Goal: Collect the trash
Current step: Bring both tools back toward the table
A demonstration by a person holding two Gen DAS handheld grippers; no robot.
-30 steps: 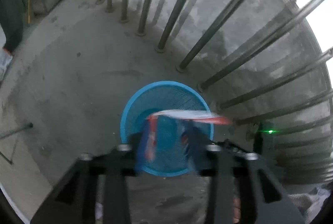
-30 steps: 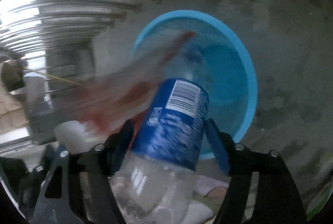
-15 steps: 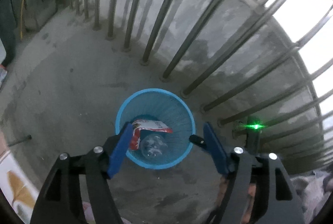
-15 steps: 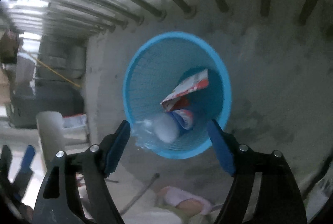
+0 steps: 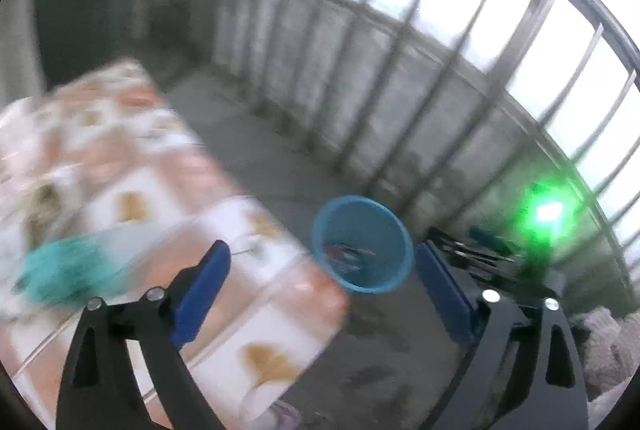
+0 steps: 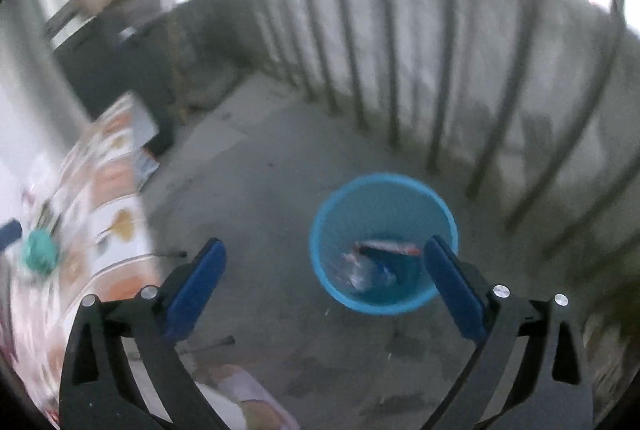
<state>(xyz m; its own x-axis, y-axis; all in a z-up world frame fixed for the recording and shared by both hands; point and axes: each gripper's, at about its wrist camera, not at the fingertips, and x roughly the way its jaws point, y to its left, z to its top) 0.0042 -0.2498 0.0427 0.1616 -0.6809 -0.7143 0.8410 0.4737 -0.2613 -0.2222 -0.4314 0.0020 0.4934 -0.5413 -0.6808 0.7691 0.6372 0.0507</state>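
No writing can be read: the frames are blurred and the labels in the bin are too small. The left gripper (image 5: 322, 264) is released, its blue flat pads spread wide with nothing between them; its jaws have just been opening. The right gripper (image 6: 325, 262) is likewise released and empty, jaws just opened wide. The round blue mesh wastebasket (image 6: 324, 226) stands on the grey, stained concrete floor (image 6: 256, 182); in the right wrist view it sits at about 4 o'clock from centre, partly behind the right pad. Inside it lie a red-and-white wrapper (image 6: 390, 247) and a clear plastic bottle (image 6: 362, 272) with a blue label. In the left wrist view the wastebasket (image 5: 396, 230) shows between the pads, at 5 o'clock. A table with a glossy orange-and-white patterned cloth (image 5: 132, 190) fills 8 o'clock, a teal crumpled lump (image 5: 60, 272) on it. Metal railing bars (image 6: 444, 70) curve across 12 to 3 o'clock
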